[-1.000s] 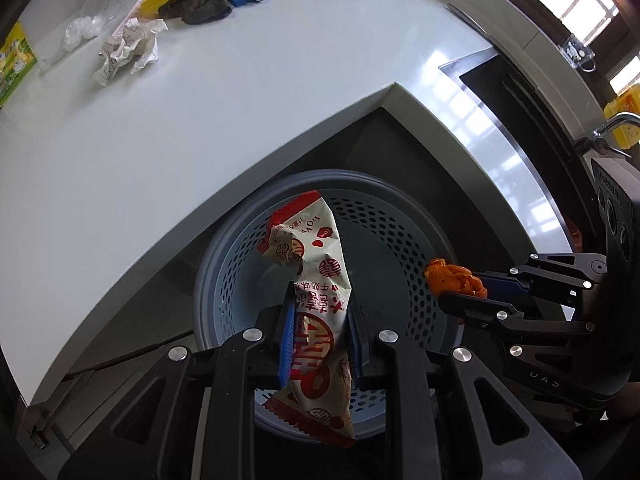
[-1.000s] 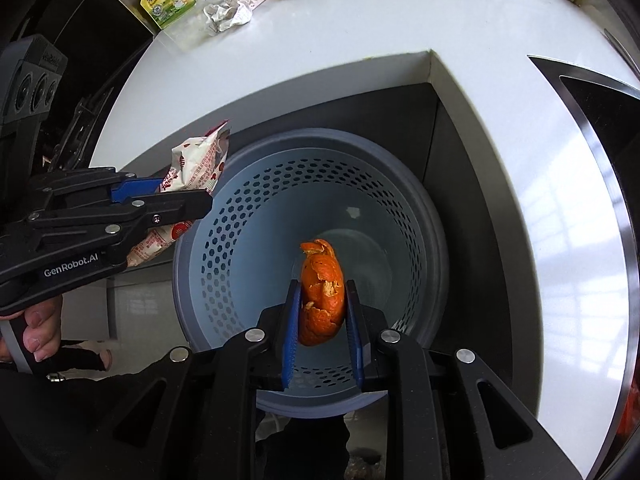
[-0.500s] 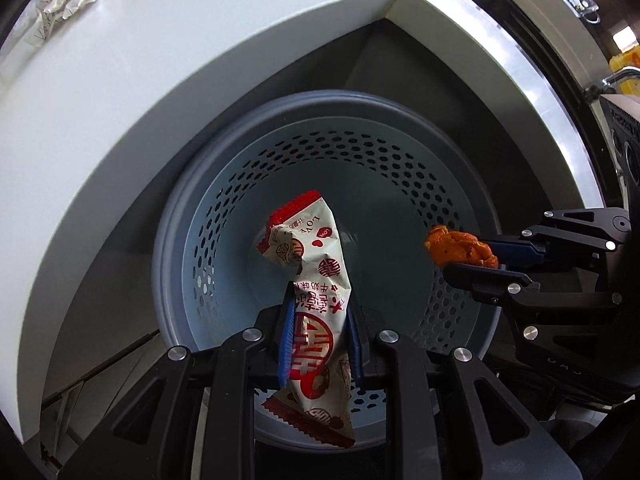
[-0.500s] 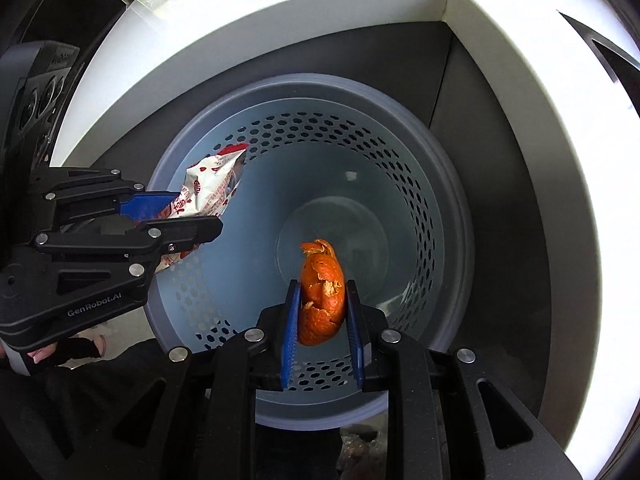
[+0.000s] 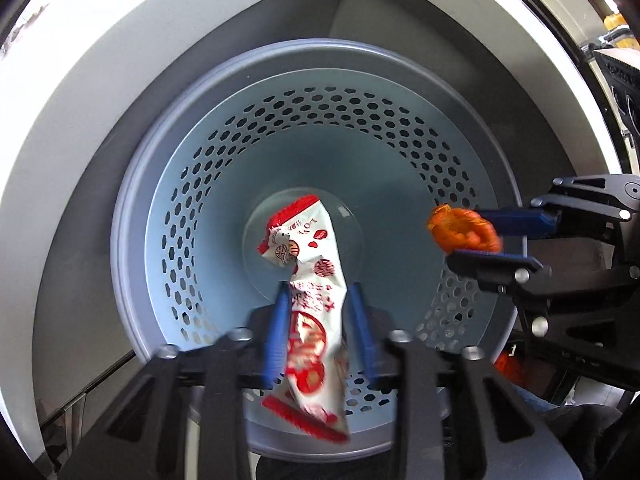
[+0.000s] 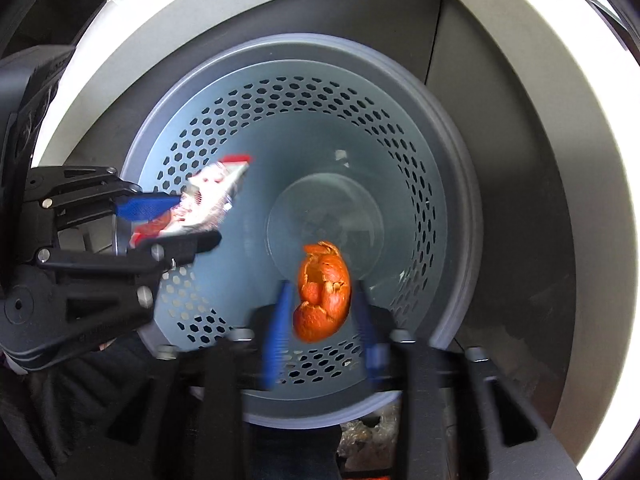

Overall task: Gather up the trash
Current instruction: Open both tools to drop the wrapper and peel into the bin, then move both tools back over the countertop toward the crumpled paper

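Looks straight down past a smooth white counter edge [image 5: 80,120] and a dark grey recess [image 5: 400,12] into a round grey-blue plastic bin [image 5: 132,240], its sloping wall pierced with hexagonal holes, its floor flat and bare. Hangs over the bin mouth from the left gripper [image 5: 318,308], blue pads slightly parted: a crinkled, glossy red-and-white snack wrapper [image 5: 312,280], blurred, with nothing under it but the bin floor. Floats between the right gripper [image 6: 320,312] pads, likewise spread with a gap showing on one side: a curled, dimpled orange peel [image 6: 322,292], above the bin's near wall.
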`<state>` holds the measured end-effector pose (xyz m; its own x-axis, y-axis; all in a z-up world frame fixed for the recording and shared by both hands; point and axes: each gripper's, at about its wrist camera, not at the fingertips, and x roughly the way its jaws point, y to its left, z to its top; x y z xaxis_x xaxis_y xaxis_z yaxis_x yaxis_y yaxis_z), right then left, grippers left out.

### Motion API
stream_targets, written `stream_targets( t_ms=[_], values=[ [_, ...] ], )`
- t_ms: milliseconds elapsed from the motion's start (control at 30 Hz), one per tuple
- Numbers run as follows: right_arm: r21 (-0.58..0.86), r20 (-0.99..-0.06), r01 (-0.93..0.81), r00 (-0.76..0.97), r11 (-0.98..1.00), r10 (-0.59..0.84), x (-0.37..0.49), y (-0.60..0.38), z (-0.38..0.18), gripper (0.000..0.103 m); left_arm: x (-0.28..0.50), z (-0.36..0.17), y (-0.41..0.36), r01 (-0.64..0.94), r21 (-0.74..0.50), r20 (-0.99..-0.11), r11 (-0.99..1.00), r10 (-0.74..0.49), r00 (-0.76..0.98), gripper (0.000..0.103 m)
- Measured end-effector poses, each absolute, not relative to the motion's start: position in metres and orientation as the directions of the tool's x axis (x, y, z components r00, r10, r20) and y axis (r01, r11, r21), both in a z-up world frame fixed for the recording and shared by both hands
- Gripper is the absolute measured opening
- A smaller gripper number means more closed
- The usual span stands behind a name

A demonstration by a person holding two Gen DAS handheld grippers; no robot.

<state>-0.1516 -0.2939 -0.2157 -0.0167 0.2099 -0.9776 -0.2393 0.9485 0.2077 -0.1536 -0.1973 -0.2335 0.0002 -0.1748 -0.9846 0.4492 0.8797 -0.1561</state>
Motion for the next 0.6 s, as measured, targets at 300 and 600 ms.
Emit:
stream_targets(
  t_ms=[300,600],
  values=[
    [0.242,-0.965,-0.213,0.048,0.947,0.257,-0.154,-0.299,-0.2,0.059,-0.157,-0.203,-0.175,0.408,-0.105,-0.979,0.907,-0.167,0.119,0.085],
    [0.275,-0.916,-0.25,0.224,0.929,0.332,-0.152,-0.302,-0.134,0.061,-0.148,-0.121,-0.132,0.286,-0.07,-0.927,0.956,-0.168,0.336,0.095]
  ],
)
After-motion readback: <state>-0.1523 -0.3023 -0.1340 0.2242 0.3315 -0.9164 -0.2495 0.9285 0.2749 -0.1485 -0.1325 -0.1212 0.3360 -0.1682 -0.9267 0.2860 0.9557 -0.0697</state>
